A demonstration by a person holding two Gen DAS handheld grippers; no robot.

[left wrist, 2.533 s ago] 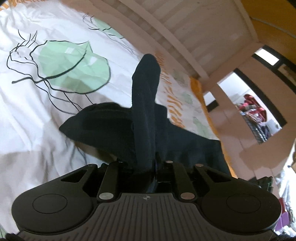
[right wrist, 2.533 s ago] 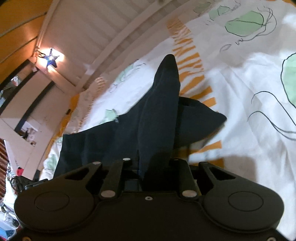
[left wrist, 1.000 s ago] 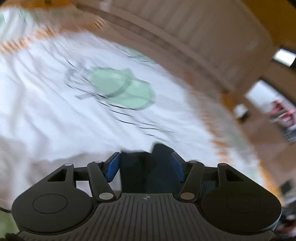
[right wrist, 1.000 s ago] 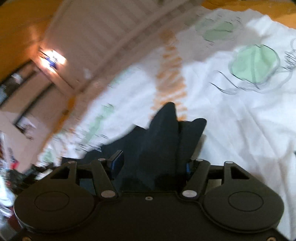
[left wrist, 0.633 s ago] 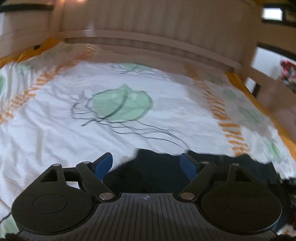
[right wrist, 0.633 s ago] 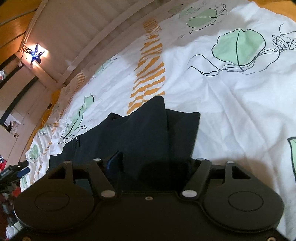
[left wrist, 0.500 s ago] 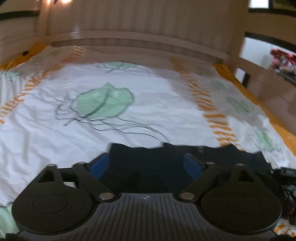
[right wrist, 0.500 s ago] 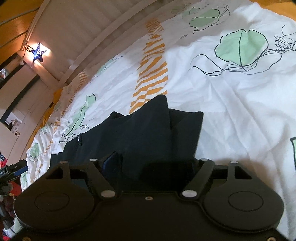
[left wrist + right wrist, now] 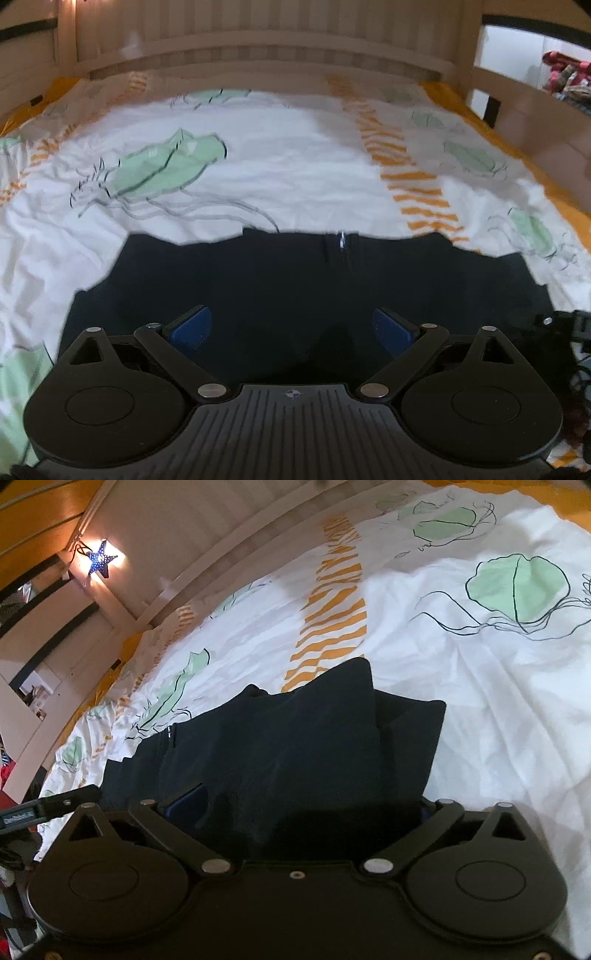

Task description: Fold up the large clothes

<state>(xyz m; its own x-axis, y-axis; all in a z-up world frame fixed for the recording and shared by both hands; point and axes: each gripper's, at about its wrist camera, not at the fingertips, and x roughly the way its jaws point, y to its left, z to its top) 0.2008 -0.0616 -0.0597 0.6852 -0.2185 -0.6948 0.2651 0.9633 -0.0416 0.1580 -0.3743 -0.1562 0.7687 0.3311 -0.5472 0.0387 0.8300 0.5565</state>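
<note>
Both tongs, left and right, gape over the dark garment, gripping nothing; the right is opening. One fold looks laid on the bed; next, pick a fresh edge.

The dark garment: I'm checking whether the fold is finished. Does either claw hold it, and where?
Nothing is held. The left claw is open over the dark garment. The right claw is opening, cloth between its fingers but not pinched.
</note>
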